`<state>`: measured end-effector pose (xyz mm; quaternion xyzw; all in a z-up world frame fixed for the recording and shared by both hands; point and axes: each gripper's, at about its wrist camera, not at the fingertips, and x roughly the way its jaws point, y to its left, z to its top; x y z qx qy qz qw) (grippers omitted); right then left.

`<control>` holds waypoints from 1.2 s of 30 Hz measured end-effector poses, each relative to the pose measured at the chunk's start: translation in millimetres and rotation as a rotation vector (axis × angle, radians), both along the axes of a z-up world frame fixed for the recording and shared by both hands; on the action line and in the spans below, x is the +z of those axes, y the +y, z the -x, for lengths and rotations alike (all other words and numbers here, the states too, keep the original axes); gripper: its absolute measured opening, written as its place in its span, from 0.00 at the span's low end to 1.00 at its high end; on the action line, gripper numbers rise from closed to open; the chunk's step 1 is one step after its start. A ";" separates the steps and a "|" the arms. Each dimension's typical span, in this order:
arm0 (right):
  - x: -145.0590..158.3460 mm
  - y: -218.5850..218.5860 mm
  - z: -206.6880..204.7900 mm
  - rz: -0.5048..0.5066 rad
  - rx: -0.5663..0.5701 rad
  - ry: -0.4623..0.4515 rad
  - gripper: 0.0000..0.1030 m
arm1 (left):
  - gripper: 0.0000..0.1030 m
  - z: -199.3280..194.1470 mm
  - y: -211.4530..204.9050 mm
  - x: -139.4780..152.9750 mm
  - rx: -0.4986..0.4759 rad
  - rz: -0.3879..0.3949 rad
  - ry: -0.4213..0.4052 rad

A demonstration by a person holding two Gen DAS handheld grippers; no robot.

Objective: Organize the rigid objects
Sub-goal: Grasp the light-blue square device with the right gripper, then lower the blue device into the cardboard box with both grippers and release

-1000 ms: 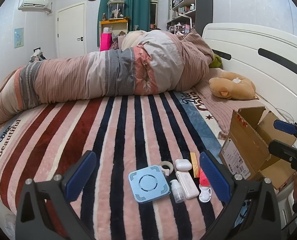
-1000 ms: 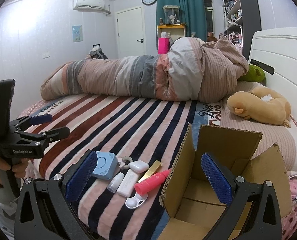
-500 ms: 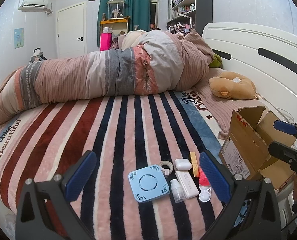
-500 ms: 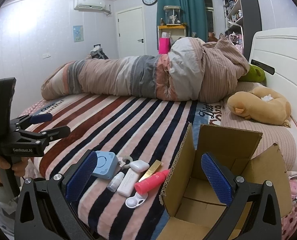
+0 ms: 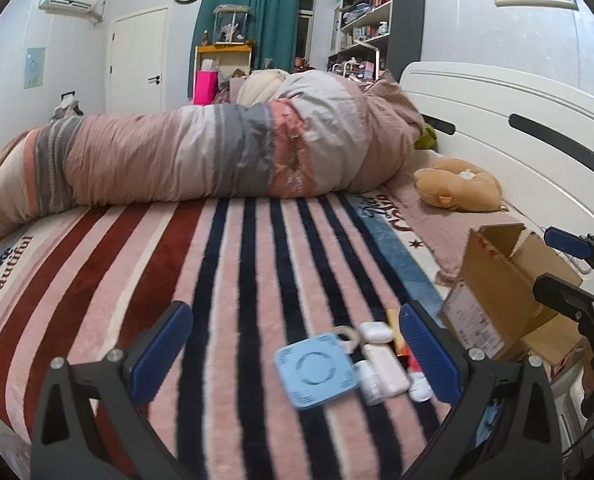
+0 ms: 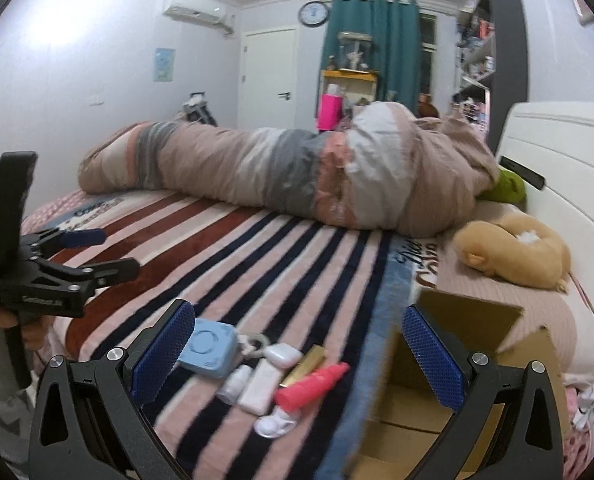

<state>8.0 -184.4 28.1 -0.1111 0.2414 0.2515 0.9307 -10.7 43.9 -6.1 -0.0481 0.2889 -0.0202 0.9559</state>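
Several small objects lie together on the striped bed: a light blue square device [image 5: 315,370] [image 6: 207,347], a tape ring [image 6: 253,346], a white earbud case [image 6: 283,355], a flat white case [image 6: 259,390], a small white bottle [image 6: 233,386], a gold stick [image 6: 303,364], a pink tube [image 6: 311,385] and a white contact lens case [image 6: 275,424]. An open cardboard box [image 5: 497,292] [image 6: 449,368] stands to their right. My left gripper [image 5: 295,354] is open and empty above the objects. My right gripper [image 6: 297,360] is open and empty, above the pink tube and the box edge.
A rolled striped duvet [image 5: 201,156] lies across the far side of the bed. A tan plush toy [image 5: 459,186] sits by the white headboard [image 5: 517,120]. The bed edge runs close under both grippers.
Both grippers have swung left and a little forward, so the objects and the box sit further right in both views. Nothing on the bed has moved.
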 end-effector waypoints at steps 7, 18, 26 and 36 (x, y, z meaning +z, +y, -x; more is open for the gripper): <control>-47.5 93.0 -19.6 0.018 0.107 0.165 0.87 | 0.99 -5.5 52.1 -27.1 -0.014 -0.054 0.068; -163.2 160.4 -59.9 0.145 -0.043 0.375 0.86 | 0.99 -20.0 104.5 -86.9 -0.039 -0.050 0.124; -187.0 169.1 -79.9 0.227 -0.106 0.376 0.79 | 1.00 -33.6 111.2 -101.5 -0.078 -0.040 0.187; -133.4 161.2 -50.5 0.124 0.058 0.215 0.77 | 0.99 -40.9 90.7 -71.7 -0.340 0.197 0.169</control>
